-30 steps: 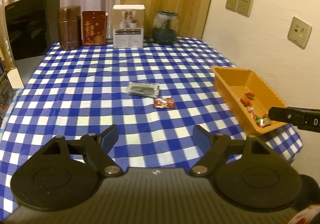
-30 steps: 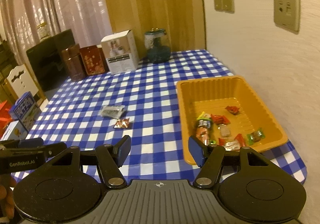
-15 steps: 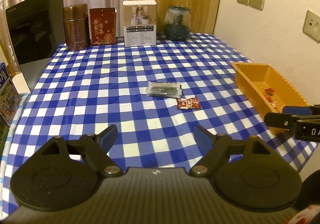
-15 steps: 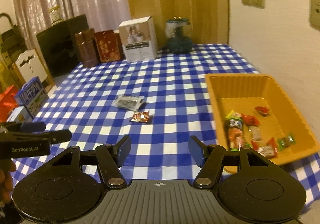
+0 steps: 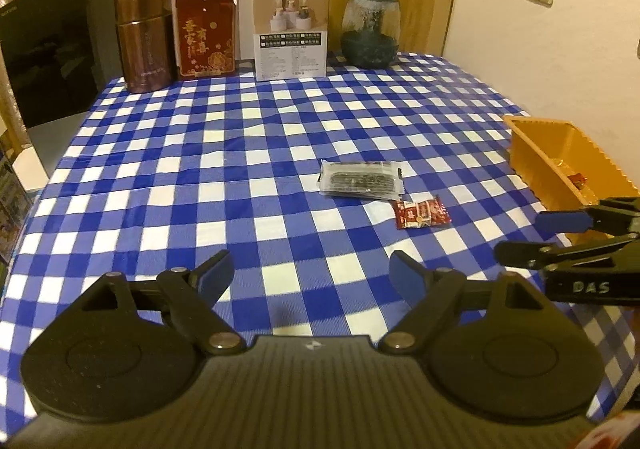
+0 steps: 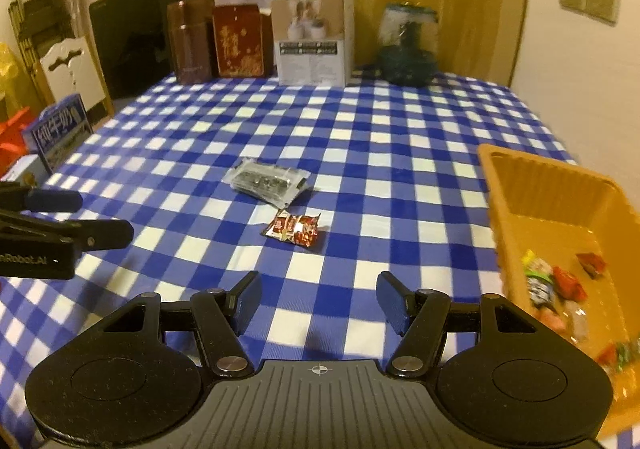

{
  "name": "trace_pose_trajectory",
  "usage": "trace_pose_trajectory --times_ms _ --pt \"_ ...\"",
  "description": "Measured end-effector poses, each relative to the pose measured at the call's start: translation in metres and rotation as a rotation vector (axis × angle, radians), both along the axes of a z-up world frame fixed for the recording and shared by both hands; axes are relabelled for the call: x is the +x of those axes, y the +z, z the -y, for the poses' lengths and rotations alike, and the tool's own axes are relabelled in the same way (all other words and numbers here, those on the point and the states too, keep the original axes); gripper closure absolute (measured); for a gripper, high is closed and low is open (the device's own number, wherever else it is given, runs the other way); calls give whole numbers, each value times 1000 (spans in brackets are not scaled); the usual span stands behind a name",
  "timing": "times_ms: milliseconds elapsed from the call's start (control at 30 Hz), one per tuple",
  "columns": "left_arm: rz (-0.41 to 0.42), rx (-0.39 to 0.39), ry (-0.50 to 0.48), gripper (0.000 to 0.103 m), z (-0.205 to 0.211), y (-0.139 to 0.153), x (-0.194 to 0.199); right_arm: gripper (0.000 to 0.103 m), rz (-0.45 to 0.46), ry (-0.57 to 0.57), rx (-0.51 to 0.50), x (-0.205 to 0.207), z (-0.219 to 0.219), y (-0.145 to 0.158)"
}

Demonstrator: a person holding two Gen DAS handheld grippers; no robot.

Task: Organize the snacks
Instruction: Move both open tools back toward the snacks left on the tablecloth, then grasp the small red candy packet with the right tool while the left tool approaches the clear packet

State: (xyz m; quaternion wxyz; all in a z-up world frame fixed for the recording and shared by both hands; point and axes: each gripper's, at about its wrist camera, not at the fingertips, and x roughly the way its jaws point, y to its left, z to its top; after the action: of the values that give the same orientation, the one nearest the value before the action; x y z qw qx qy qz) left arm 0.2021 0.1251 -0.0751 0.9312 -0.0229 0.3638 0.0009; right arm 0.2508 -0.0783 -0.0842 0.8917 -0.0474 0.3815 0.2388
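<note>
A red snack packet and a clear packet of dark snacks lie side by side on the blue checked tablecloth. An orange tray at the right edge holds several wrapped snacks. My left gripper is open and empty, near the front of the table. My right gripper is open and empty, short of the red packet; it shows in the left wrist view.
At the table's back stand a brown canister, a red box, a white carton and a glass jar. A dark screen stands at the left. The wall runs along the right side.
Both grippers have swung left, away from the tray, and now face the two packets on the cloth. Both stay open and empty.
</note>
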Motion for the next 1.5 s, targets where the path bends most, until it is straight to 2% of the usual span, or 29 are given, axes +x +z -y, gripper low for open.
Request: trace_pose_trajectory --times_ms 200,467,700,800,867,967,1067,1167,1233,1300,1400,1500 --pt "-10 -37 -14 20 -6 -12 25 40 -13 51 -44 30 -21 -24" --pt "-22 -72 -4 19 -13 -22 44 40 20 106 -129 51 -39 -42" --pt "-22 -108 2 19 -15 -23 50 40 74 182 -114 70 -46 -46" --pt "-21 -105 0 18 -12 -23 51 49 90 231 -105 74 -49 -47" --pt "-23 -102 -2 18 -11 -23 51 60 90 255 -95 74 -51 -47" --pt "-27 -103 -2 18 -11 -25 52 67 101 282 -107 70 -55 -46" --pt "-28 -102 -3 18 -11 -25 51 69 55 255 -112 69 -55 -42" --pt "-30 -101 0 18 -12 -25 52 69 -13 200 -73 65 -46 -39" --pt "-31 -103 0 18 -12 -24 52 69 -43 209 -41 61 -40 -38" --pt "-29 -104 1 18 -12 -24 51 68 -19 228 -53 57 -40 -39" --pt "-26 -105 -6 18 -11 -23 51 61 47 269 -90 53 -43 -40" --pt "-29 -104 -13 18 -9 -24 52 60 61 290 -75 55 -46 -44"
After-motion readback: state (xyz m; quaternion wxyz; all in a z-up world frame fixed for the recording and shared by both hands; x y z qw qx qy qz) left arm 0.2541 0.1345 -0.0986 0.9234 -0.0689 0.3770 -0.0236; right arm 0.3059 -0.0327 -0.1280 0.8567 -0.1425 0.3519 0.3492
